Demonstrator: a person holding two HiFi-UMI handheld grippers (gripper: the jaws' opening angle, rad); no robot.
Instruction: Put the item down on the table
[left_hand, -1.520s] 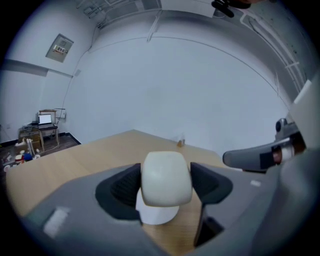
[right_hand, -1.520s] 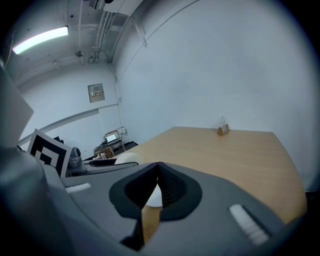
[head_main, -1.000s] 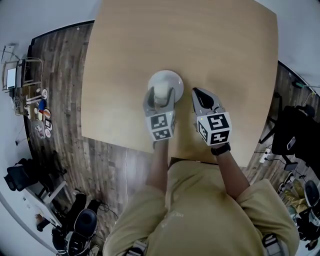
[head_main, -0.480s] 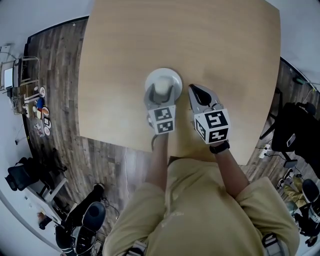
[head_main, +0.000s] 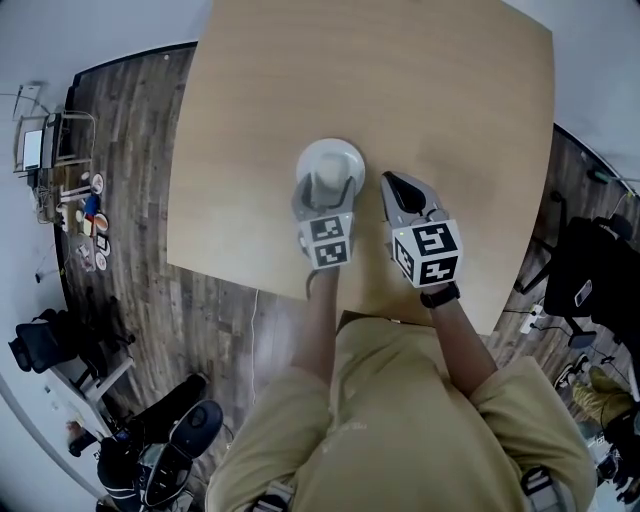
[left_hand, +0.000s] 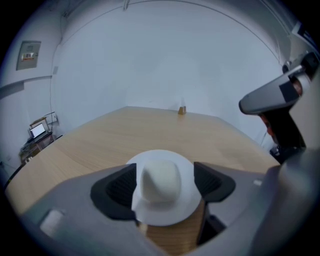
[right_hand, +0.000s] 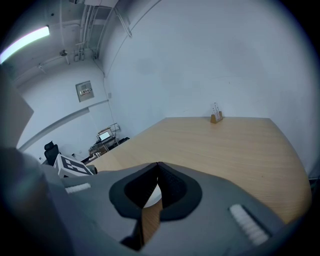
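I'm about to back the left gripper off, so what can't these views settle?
- Left gripper view: whether the near brim edge of the white hat sits flat on the table; the body of the left gripper covers it.
- Head view: whether the jaws touch the brim; too small.
- Both gripper views: what the small holder at the table's far edge contains; too small.

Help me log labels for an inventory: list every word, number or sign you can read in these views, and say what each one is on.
Nothing here can be read as text.
Square black-and-white markers on the cubes of the left gripper and right gripper: coded patterns, no letters.
Grey wall panel with an orange strip: any print is too small and blurred to read.
White hat-shaped item: no print visible.
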